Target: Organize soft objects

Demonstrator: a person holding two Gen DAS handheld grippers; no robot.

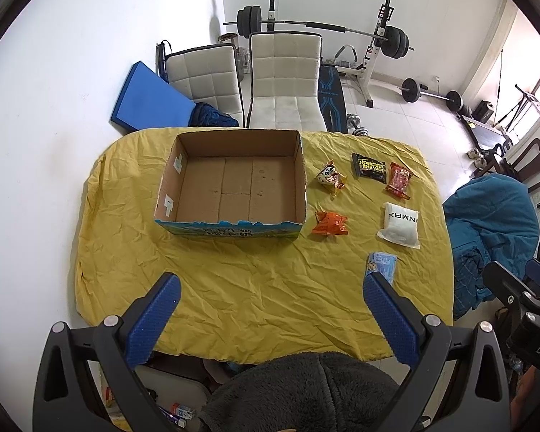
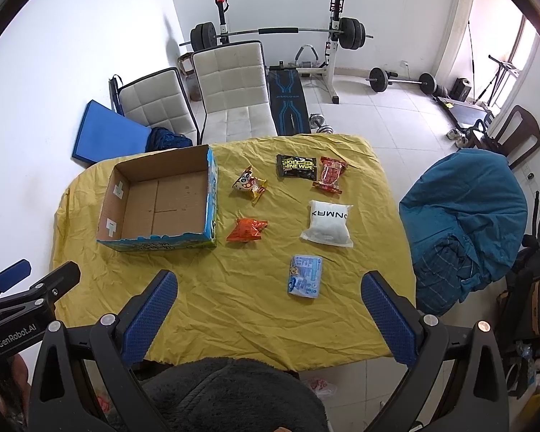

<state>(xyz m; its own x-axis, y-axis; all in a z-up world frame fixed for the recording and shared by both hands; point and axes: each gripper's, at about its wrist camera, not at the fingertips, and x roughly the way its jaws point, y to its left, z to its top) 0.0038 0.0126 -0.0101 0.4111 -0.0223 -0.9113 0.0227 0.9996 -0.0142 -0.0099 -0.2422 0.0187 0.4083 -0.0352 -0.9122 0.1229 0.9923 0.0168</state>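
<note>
An open, empty cardboard box (image 1: 234,183) (image 2: 162,205) stands on the yellow cloth, left of several soft packets. These are a cartoon snack bag (image 1: 330,177) (image 2: 249,183), a black wipes pack (image 1: 370,165) (image 2: 296,166), a red packet (image 1: 399,180) (image 2: 330,174), an orange packet (image 1: 330,222) (image 2: 246,230), a white pouch (image 1: 400,225) (image 2: 328,225) and a light blue pack (image 1: 382,263) (image 2: 305,276). My left gripper (image 1: 270,284) is open and empty, high above the table's near edge. My right gripper (image 2: 268,282) is open and empty, likewise raised, with the blue pack between its fingers in view.
The table with the yellow cloth (image 1: 252,288) (image 2: 216,306) has two white chairs (image 1: 284,79) (image 2: 234,86) behind it. A chair draped in blue cloth (image 2: 468,223) stands at the right. Weight equipment (image 2: 280,32) fills the back of the room.
</note>
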